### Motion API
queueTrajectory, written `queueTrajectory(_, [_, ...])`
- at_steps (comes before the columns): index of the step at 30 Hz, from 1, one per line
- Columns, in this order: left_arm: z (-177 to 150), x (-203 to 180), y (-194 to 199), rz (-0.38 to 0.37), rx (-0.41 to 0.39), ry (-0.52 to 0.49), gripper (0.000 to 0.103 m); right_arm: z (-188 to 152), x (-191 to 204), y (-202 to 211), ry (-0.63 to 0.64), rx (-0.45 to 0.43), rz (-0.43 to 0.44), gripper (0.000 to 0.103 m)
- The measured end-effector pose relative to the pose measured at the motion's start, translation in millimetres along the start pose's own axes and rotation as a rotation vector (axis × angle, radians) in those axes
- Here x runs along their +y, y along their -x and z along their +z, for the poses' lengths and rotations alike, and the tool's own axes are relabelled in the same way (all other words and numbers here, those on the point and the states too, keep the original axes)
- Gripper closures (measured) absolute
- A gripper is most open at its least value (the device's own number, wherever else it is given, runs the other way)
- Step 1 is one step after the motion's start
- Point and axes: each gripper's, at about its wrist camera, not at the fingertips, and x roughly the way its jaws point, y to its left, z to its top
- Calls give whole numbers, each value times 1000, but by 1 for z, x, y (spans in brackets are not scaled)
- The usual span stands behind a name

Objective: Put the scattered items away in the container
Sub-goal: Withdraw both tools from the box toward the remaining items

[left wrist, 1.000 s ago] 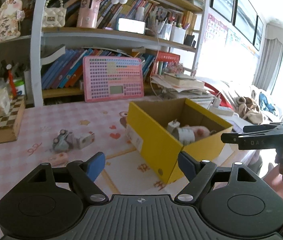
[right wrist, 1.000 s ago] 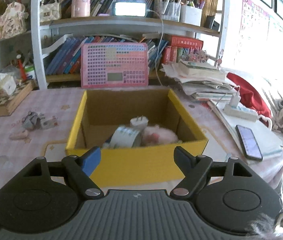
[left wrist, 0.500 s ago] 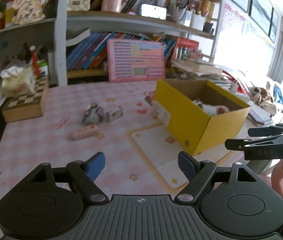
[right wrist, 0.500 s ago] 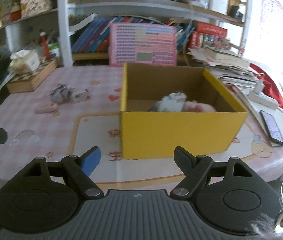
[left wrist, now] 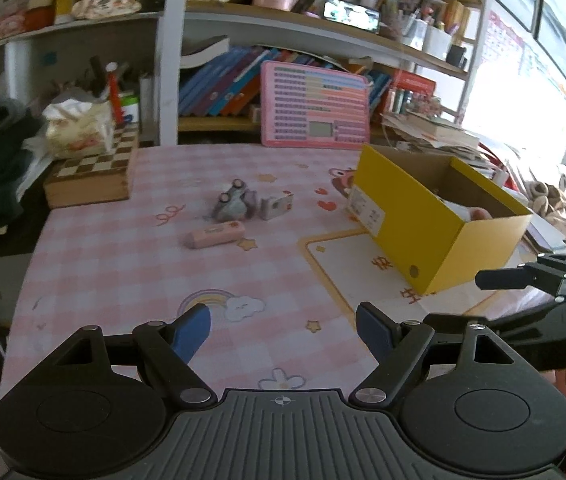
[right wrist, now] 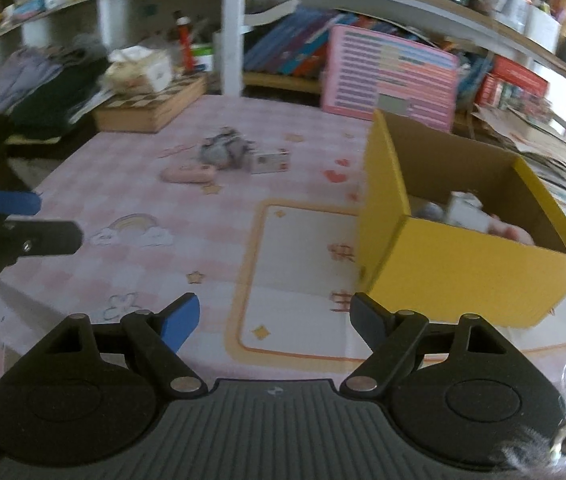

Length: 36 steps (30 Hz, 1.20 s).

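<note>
I see left gripper (left wrist: 283, 330) apart, empty | right gripper (right wrist: 273, 318) opening, empty | pink eraser (left wrist: 214, 235), grey toy (left wrist: 233, 205), small white box (left wrist: 276, 207) mid-frame on desk (left wrist: 123, 280), left of yellow box (left wrist: 423, 236) | all look light; eraser stiff, grab across narrow sides | writing unreadable
</note>
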Motion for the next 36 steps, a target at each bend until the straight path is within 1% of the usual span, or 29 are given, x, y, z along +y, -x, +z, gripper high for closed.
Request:
queueTrajectory(10, [0, 12, -4, 33, 10, 41, 21, 12, 16, -16, 69, 18, 65, 20])
queueTrajectory(16, [5, 17, -16, 54, 18, 50, 21, 22, 18, -32, 98, 19, 91, 20])
queueTrajectory(25, [22, 22, -41, 112, 14, 13, 21, 50, 5, -63, 68, 16, 112, 20])
queueTrajectory(36, [39, 35, -83, 153, 45, 22, 21, 86, -12, -106, 11, 27, 126, 20])
